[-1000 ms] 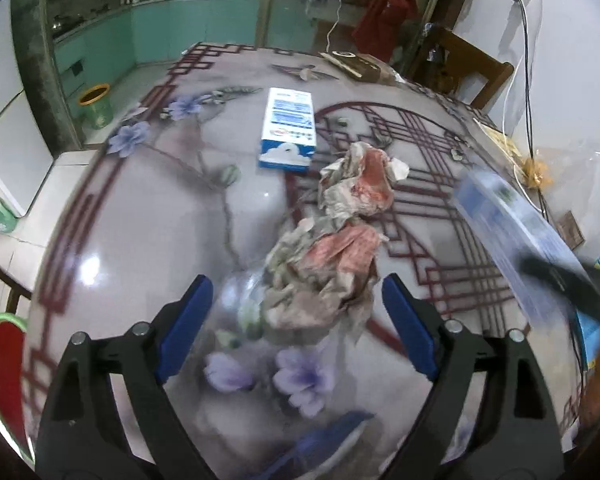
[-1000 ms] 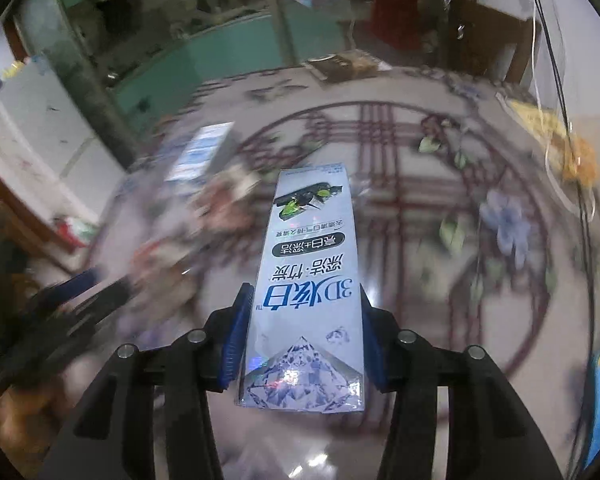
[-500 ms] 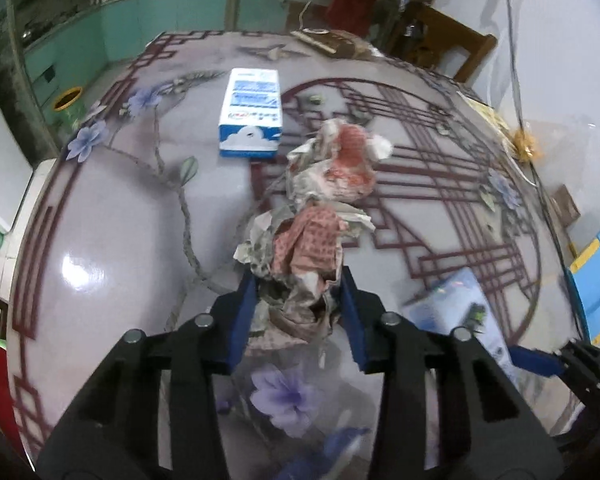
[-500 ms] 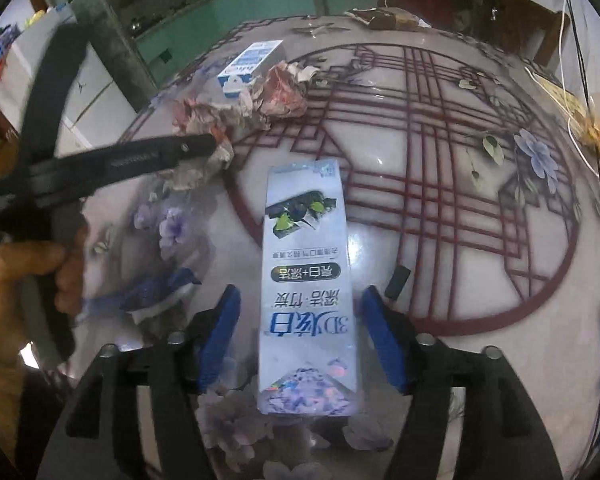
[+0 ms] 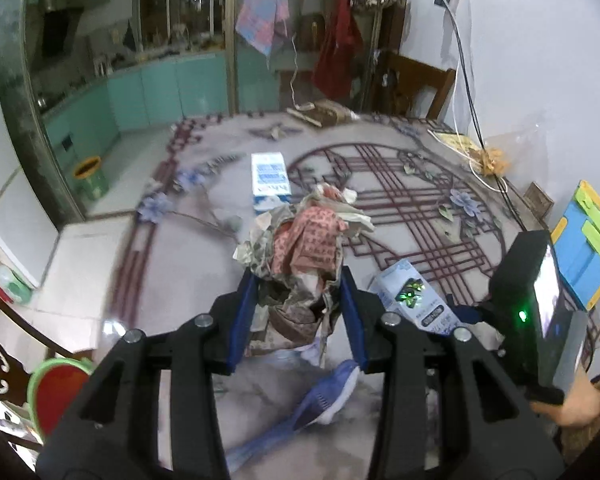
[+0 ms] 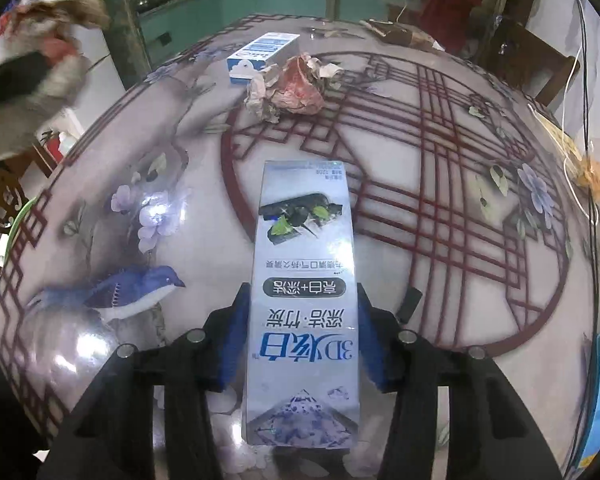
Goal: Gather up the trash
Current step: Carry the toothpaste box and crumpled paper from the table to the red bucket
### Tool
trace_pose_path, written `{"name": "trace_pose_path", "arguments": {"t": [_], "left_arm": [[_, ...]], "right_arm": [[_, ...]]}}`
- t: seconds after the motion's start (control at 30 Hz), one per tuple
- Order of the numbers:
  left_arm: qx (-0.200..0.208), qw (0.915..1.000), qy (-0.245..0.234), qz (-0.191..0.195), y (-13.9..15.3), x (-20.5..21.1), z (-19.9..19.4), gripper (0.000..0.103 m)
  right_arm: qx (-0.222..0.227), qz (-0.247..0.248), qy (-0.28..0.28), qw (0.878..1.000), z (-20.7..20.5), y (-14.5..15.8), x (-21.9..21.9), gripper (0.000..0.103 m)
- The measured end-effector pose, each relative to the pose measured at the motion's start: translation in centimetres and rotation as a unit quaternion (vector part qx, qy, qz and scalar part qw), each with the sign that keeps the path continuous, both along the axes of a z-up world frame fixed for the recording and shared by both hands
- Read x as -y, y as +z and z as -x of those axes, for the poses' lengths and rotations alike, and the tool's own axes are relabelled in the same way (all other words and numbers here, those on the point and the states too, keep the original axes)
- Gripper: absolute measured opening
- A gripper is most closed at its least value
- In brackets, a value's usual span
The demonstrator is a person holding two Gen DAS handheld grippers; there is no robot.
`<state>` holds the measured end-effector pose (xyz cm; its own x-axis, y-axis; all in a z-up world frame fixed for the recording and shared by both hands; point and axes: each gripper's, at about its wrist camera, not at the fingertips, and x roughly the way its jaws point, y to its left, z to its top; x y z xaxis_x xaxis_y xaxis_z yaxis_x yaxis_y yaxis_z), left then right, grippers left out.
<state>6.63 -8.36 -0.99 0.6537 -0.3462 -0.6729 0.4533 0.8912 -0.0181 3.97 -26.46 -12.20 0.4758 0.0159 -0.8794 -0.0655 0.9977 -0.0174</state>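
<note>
Right gripper (image 6: 300, 340): jaws just reclosed, clenched on toothpaste box (image 6: 304, 280), long axis pointing away along fingers, low over bench (image 6: 440, 160). Left gripper (image 5: 296, 312): jaws grasping crumpled paper wad (image 5: 304, 252), now lifted off bench.

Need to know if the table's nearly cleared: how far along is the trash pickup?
Done: nothing visibly binned. In hand: left hand-held gripper grips a crumpled paper wad; right hand-held gripper has closed on the toothpaste box. Left: second paper wad and small blue-white box.
</note>
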Motion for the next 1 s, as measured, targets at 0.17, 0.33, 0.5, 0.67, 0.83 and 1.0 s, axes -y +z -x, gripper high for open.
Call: {"name": "trace_pose_path", "arguments": {"t": [0.17,0.33,0.5,0.67,0.83,1.0], "left_arm": [[0.021,0.9998,0.004,-0.006,1.1,-2.4,1.5,0.040],[0.030,0.9995,0.009,-0.003,1.8,-4.8,2.4,0.040],[0.015,0.9991,0.034,0.020,2.1,-7.9,3.1,0.040],[-0.001,0.9955,0.071,0.064,1.9,-10.9,3.9,0.040],[-0.010,0.9916,0.102,0.079,1.6,-13.1,3.4,0.040],[-0.016,0.9881,0.119,0.097,1.7,-15.3,3.4,0.040]], "right_arm": [[0.016,-0.019,-0.007,1.000,1.1,1.3,-0.9,0.047],[0.030,-0.073,-0.025,0.997,3.0,2.3,-2.2,0.047],[0.032,-0.122,-0.041,0.991,4.2,2.6,-3.3,0.047],[0.054,-0.173,-0.070,0.981,5.3,3.8,-3.5,0.047],[0.080,-0.167,-0.065,0.981,5.3,6.0,-4.9,0.047],[0.097,-0.173,-0.053,0.979,5.1,8.1,-6.3,0.047]]}}
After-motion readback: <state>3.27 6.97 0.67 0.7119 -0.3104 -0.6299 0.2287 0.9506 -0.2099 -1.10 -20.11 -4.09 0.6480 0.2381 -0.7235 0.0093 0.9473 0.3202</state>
